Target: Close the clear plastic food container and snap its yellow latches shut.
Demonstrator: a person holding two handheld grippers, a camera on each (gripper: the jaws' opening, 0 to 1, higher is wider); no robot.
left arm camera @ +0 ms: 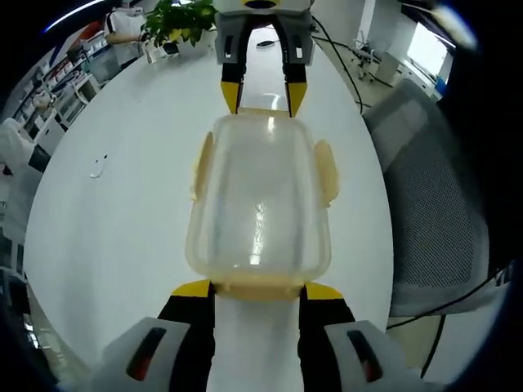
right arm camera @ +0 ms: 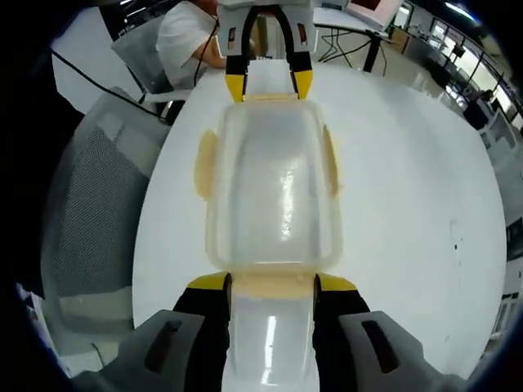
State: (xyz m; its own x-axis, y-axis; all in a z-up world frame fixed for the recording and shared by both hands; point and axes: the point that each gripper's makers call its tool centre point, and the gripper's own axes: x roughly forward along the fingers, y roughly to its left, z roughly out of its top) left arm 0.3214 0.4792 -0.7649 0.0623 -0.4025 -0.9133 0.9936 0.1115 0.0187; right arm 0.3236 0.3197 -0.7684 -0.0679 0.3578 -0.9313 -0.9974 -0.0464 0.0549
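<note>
White and round, the big office table (left arm camera: 122,220) carries one clear rectangular plastic food container (left arm camera: 260,200) near its edge, with a grey mesh chair (left arm camera: 433,220) just beside that edge and a green potted plant (left arm camera: 181,18) well apart at the far side. The lid appears already seated on the box, so the closing step looks done. Four pale yellow latches can be counted: one on each long side (left arm camera: 327,170) (left arm camera: 200,163), both flared outward and, by my reading, not yet snapped, and one at each short end. The left gripper (left arm camera: 257,291) has its yellow-tipped jaws set moderately apart, straddling the near end latch (left arm camera: 257,286); whether they touch it I cannot tell. The right gripper (right arm camera: 272,284) stands likewise at the opposite end latch (right arm camera: 272,283), and it appears across the box in the left gripper view. Whether the end latches are locked is unclear; the side pair at least seems left to press down.
</note>
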